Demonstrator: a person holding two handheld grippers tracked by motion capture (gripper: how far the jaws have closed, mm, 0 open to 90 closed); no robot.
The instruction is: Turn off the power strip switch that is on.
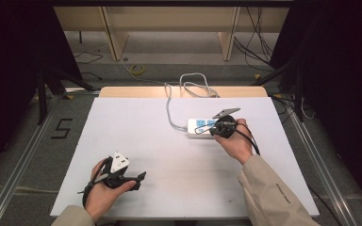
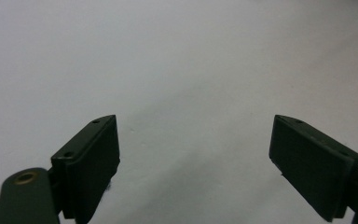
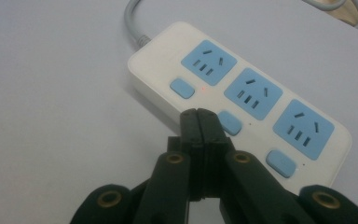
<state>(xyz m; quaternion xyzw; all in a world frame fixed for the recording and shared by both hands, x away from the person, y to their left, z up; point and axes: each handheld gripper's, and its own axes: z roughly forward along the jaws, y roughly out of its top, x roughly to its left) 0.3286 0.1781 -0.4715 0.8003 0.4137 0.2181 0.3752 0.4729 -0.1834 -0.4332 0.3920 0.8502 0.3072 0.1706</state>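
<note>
On the near left part of the flat white surface [image 1: 169, 155], the left claw [image 1: 140, 178] lay low in the person's left hand [image 1: 101, 190], pointing toward the right, with a white block on top of its black body. In the left gripper view its two black jaws stood wide apart with nothing between them, and bare white surface lay beyond them.

Toward the middle of the far half, a grey cable [image 1: 170, 110] ran from a loose coil at the far edge of the surface down to the left end of a white rectangular power strip with three pale blue sockets [image 3: 242, 100]. In the high view the power strip [image 1: 201, 125] lay flat, right of centre, partly covered by the right hand [image 1: 235, 141].

At the right, the right claw [image 3: 199, 122] was pressed together, its jaws meeting with nothing held between them. In the right gripper view its tip sat at the near edge of the strip, just beside the middle one of three pale blue rounded switch buttons [image 3: 230, 122]. A small red light [image 3: 203, 88] glowed beside the first button. A beige sleeve [image 1: 268, 193] covered the right forearm.
</note>
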